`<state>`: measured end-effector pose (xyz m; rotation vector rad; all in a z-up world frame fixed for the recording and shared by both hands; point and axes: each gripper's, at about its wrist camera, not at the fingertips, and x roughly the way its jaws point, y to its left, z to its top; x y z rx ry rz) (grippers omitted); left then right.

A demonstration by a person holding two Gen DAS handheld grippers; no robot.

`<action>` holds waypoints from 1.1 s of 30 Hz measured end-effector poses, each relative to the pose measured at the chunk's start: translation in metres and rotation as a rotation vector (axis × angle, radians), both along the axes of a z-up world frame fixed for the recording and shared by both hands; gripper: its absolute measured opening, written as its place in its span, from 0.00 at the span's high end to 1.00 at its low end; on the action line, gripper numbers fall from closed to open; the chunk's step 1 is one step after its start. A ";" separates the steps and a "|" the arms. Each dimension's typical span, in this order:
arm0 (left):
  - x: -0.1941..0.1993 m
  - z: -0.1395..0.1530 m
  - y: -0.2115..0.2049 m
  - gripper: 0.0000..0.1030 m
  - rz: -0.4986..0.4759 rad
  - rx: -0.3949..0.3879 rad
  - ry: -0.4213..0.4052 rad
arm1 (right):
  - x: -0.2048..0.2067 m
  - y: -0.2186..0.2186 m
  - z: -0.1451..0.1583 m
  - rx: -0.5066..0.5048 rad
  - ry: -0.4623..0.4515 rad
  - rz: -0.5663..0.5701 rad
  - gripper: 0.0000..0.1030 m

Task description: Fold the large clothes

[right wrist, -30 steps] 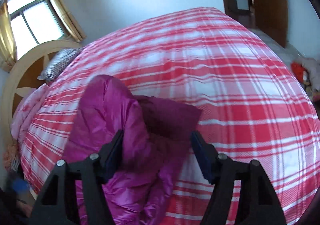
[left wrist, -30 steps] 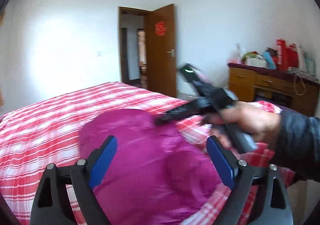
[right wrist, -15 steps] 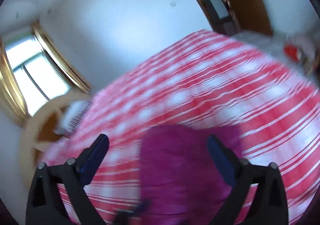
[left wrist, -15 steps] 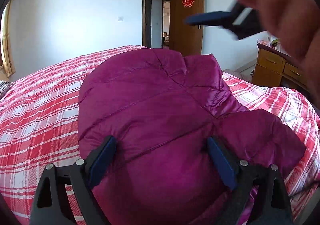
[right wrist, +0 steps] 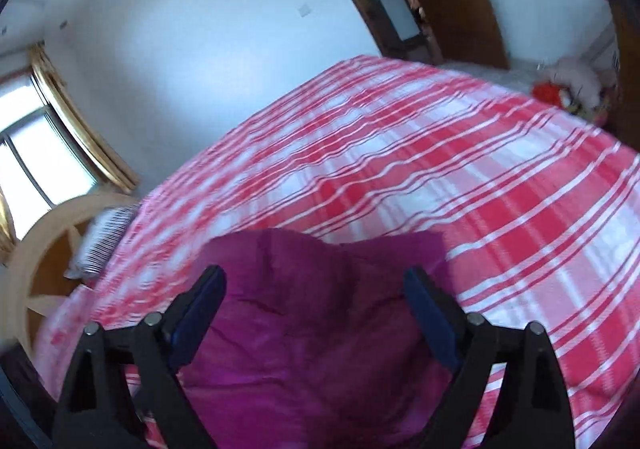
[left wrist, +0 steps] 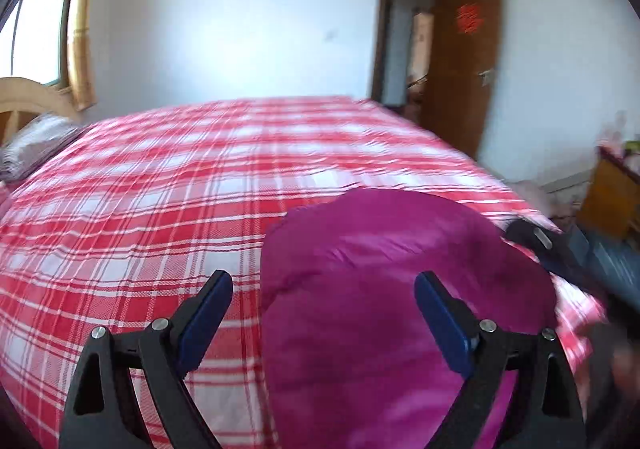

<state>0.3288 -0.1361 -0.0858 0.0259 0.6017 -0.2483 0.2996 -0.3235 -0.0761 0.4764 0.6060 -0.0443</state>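
1. Magenta quilted jacket (left wrist: pixel 400 289) lies in a puffy, compact heap at the near edge of the bed (left wrist: pixel 200 177), on the red-and-white checked bedcover.
2. From the right wrist view the jacket (right wrist: pixel 312 329) looks gathered onto itself, with a flap laid over the body; no sleeve trails out over the cover, so the main folds seem done, though blur hides the seams.
3. Left tongs (left wrist: pixel 324 317) gape wide above the jacket's left border, the pads touching no cloth and holding nothing.
4. Right tongs (right wrist: pixel 316 313) stand wide too, their jaws closing a little, with the jacket below and between them but not pinched.
5. What appears left: a last flattening or squaring of the bundle, if anything.
6. Further out stand a wooden headboard (right wrist: pixel 44 249), a window and an open brown door (left wrist: pixel 464 61).
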 end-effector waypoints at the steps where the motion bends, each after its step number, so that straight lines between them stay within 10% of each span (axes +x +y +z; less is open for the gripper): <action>1: 0.007 -0.004 -0.005 0.10 0.020 0.013 0.018 | -0.002 -0.002 -0.004 -0.013 0.006 -0.006 0.10; 5: 0.035 -0.037 -0.024 0.10 0.053 0.095 0.119 | 0.003 -0.007 -0.023 -0.068 0.052 -0.031 0.10; 16: 0.061 -0.075 -0.010 0.01 0.054 -0.039 0.278 | 0.022 -0.027 -0.076 0.034 0.146 -0.058 0.10; 33: 0.066 -0.088 -0.020 0.01 0.049 0.010 0.306 | 0.028 -0.027 -0.087 0.023 0.179 -0.064 0.12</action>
